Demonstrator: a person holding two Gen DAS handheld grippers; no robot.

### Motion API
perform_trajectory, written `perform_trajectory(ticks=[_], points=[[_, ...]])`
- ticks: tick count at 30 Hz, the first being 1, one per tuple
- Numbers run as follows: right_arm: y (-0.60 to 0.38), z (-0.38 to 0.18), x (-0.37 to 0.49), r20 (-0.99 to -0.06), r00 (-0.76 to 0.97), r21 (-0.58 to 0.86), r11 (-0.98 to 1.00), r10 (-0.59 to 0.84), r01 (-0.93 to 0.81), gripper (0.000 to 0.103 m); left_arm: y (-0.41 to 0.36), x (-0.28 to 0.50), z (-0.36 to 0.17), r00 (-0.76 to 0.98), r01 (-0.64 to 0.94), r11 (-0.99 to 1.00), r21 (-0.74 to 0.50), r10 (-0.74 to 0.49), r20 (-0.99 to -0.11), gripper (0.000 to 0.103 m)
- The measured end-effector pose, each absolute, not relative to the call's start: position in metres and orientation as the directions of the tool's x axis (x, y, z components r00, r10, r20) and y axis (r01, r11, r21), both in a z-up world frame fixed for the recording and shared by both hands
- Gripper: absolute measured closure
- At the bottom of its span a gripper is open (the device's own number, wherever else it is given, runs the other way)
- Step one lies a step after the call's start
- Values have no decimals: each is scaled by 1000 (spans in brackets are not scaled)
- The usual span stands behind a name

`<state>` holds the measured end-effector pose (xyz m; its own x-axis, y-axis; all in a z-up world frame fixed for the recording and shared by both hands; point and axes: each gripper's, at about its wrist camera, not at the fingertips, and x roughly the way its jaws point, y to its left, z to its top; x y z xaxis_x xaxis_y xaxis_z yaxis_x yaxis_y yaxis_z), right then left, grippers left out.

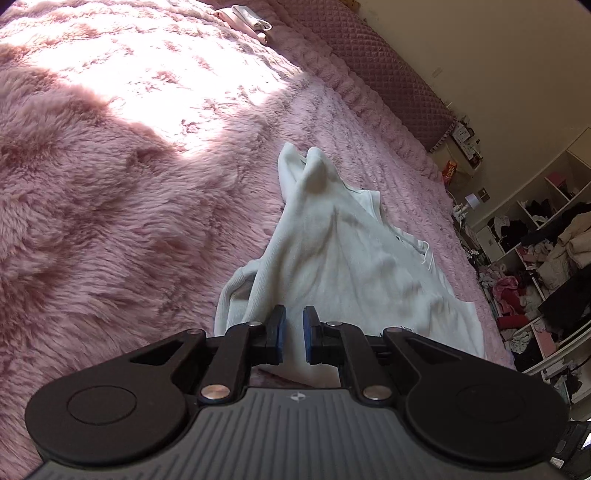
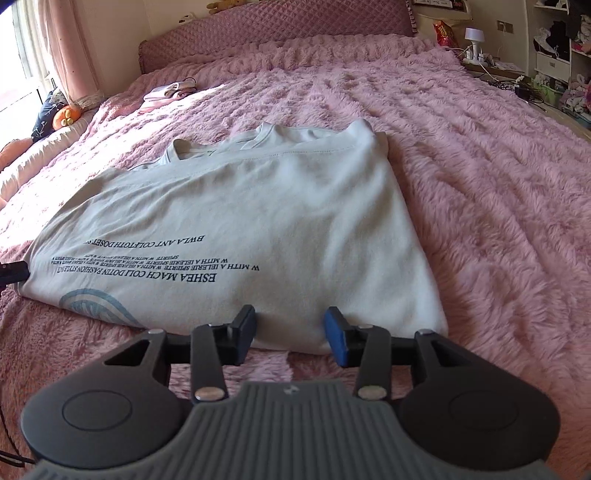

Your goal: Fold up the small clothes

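Observation:
A white T-shirt (image 2: 258,206) with black print lies on the pink furry bedspread (image 2: 480,184), folded over with the collar at the far end. My right gripper (image 2: 290,334) is open at the shirt's near edge, fingers astride the hem. In the left wrist view the same shirt (image 1: 343,251) runs away from me, bunched and lifted. My left gripper (image 1: 293,334) is shut on the shirt's edge, cloth pinched between the blue pads. The left gripper's tip shows at the far left of the right wrist view (image 2: 13,275).
A small folded pile of pale clothes (image 2: 170,92) lies near the headboard (image 2: 277,26), also in the left wrist view (image 1: 243,20). Cluttered shelves (image 1: 535,251) and a bedside table with a lamp (image 2: 474,40) stand right of the bed. Plush toys (image 2: 62,114) sit at the left.

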<state>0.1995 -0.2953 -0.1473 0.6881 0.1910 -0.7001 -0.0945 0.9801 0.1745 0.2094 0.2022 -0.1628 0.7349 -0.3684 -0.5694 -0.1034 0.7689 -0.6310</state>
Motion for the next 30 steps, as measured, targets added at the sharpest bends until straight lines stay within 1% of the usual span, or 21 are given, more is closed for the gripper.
perform_trajectory(ticks=[2,4,5,6,7,9,11,13,16,18,21,22,26,30], points=[[-294,-141,202,-712,680,169,983,177,-78,65,207,207,-175,732,-124,753,-646,-370,-572,93],[-287,-128,205,-695,700,162,984,164,-70,63,209,203,-179,739,-121,748,-653,-371,-562,93],[-283,-120,206,-675,718,168,983,167,-71,61,210,201,-180,742,-120,740,-662,-376,-555,93],[-279,-113,210,-655,735,181,981,176,-74,56,211,200,-180,743,-120,739,-663,-376,-554,93],[-271,-106,217,-636,747,194,977,193,-87,54,210,199,-178,744,-117,741,-661,-375,-553,93],[-247,-95,242,-618,759,176,977,206,-122,53,210,197,-174,747,-113,752,-649,-367,-555,92],[-220,-89,268,-603,771,127,979,206,-162,53,206,196,-169,746,-107,785,-611,-343,-571,90],[-188,-85,302,-591,780,82,977,206,-195,49,201,197,-167,738,-90,817,-569,-329,-589,90],[-158,-90,355,-599,775,81,978,202,-192,49,198,197,-171,736,-90,822,-563,-325,-593,90],[-141,-99,392,-602,783,47,986,156,-160,49,199,196,-172,738,-85,823,-562,-327,-590,90],[-119,-111,441,-577,816,-75,994,19,-76,49,199,198,-174,731,-75,829,-554,-332,-596,90],[-114,-115,455,-571,821,-97,993,-6,-61,49,199,199,-174,727,-75,831,-551,-333,-601,90],[-101,-135,495,-604,793,-162,987,-82,-21,49,196,203,-175,720,-71,844,-531,-325,-613,90],[-98,-154,507,-643,754,-208,978,-134,-4,49,193,203,-173,718,-62,859,-509,-316,-620,90]])
